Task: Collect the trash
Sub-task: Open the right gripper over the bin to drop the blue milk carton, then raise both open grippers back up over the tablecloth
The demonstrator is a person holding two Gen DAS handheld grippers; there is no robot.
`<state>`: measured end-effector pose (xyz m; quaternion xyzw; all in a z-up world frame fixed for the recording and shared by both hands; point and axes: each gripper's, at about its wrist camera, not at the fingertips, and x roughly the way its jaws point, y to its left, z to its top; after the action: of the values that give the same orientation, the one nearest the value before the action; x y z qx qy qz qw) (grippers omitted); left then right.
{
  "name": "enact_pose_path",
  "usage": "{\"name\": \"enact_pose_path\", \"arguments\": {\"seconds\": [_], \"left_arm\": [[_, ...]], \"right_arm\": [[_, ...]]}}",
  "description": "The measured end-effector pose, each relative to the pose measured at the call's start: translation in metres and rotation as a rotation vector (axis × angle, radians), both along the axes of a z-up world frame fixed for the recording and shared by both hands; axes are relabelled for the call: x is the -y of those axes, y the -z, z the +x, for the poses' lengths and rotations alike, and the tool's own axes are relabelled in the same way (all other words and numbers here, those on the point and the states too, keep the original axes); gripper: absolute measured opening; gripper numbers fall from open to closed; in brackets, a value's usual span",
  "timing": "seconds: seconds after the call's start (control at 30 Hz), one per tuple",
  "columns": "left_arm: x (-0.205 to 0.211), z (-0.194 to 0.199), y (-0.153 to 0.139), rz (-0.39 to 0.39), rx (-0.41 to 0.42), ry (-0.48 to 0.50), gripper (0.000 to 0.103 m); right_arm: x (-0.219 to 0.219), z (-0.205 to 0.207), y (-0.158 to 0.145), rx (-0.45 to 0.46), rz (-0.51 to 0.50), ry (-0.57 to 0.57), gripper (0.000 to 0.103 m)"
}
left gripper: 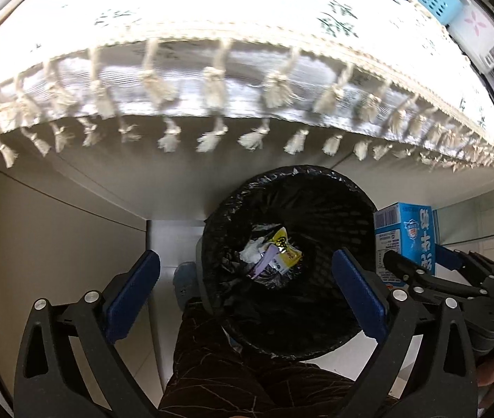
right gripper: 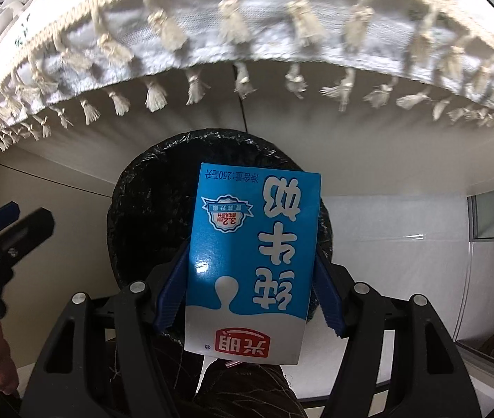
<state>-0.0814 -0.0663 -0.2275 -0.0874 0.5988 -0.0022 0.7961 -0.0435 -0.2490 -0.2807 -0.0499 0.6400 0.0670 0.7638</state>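
In the left wrist view, the left gripper [left gripper: 247,296] is hanging with jaws spread wide and nothing between them, above a black-lined bin [left gripper: 292,261] on the floor below the fringed tablecloth [left gripper: 212,35]. Crumpled wrappers [left gripper: 274,254] are lying at the bin's bottom. A blue milk carton [left gripper: 405,240] is showing at the right.

In the right wrist view, the right gripper [right gripper: 247,278] is clamping the carton [right gripper: 250,261] upside down by its sides, over the bin [right gripper: 149,209].

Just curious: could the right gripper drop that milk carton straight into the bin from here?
Probably yes. The right gripper holds the milk carton directly above the open bin, with nothing between them.
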Motion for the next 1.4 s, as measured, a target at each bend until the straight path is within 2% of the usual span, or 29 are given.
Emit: {"name": "enact_pose_path", "arguments": {"seconds": [0.2, 0.5, 0.53, 0.57, 0.83, 1.4], "left_arm": [[-0.010, -0.004, -0.004, 0.005, 0.000, -0.011, 0.097], [-0.010, -0.003, 0.004, 0.014, -0.010, -0.008, 0.097], [-0.010, -0.003, 0.005, 0.017, -0.010, -0.006, 0.097], [-0.009, -0.003, 0.006, 0.018, -0.011, -0.003, 0.097], [-0.002, 0.001, -0.010, 0.045, 0.002, 0.031, 0.097], [-0.005, 0.011, -0.105, 0.011, 0.076, 0.031, 0.097]], "right_arm": [[-0.012, 0.005, 0.009, -0.016, -0.007, -0.020, 0.063], [-0.016, 0.004, -0.001, 0.000, -0.008, -0.038, 0.063], [-0.015, 0.003, -0.004, 0.005, -0.005, -0.038, 0.065], [-0.013, 0.003, -0.008, 0.013, -0.006, -0.037, 0.070], [-0.001, -0.005, -0.055, 0.093, -0.021, -0.024, 0.092], [0.009, -0.003, -0.176, 0.255, 0.009, 0.006, 0.093]]}}
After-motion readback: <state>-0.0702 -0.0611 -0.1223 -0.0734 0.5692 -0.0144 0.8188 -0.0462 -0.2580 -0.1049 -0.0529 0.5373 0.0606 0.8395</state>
